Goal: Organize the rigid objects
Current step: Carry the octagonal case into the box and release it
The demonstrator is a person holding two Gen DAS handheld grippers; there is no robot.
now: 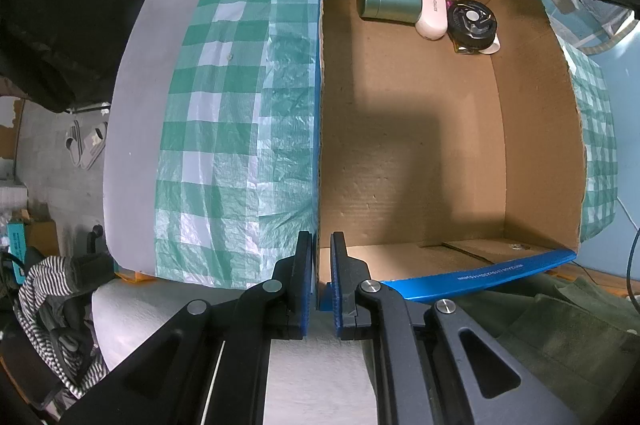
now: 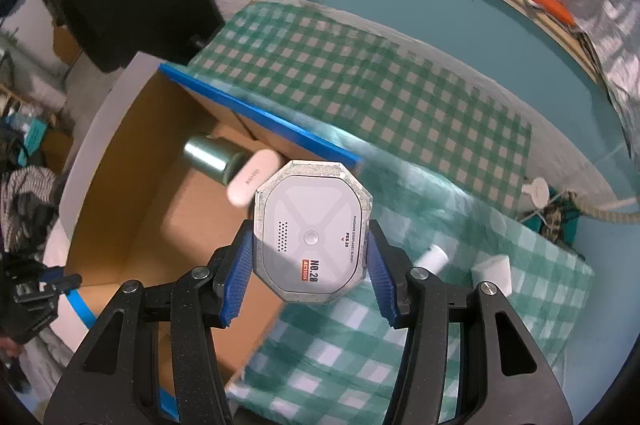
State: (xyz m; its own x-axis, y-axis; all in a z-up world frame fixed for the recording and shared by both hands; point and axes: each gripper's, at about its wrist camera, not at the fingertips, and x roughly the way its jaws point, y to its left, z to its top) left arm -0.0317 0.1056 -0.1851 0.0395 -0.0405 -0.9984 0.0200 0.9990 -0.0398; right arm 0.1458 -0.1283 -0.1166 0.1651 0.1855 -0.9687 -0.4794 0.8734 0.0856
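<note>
Checked cloth (image 2: 360, 85); "NO.20 ACTION" case (image 2: 312, 237)

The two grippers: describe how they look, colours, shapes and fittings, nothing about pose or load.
Both the left gripper and the right gripper are matt black linkage frames with triangular cut-outs and round silver pivot pins. Each finger carries a blue ribbed pad. No cables, sleeves or markings show on them.
</note>
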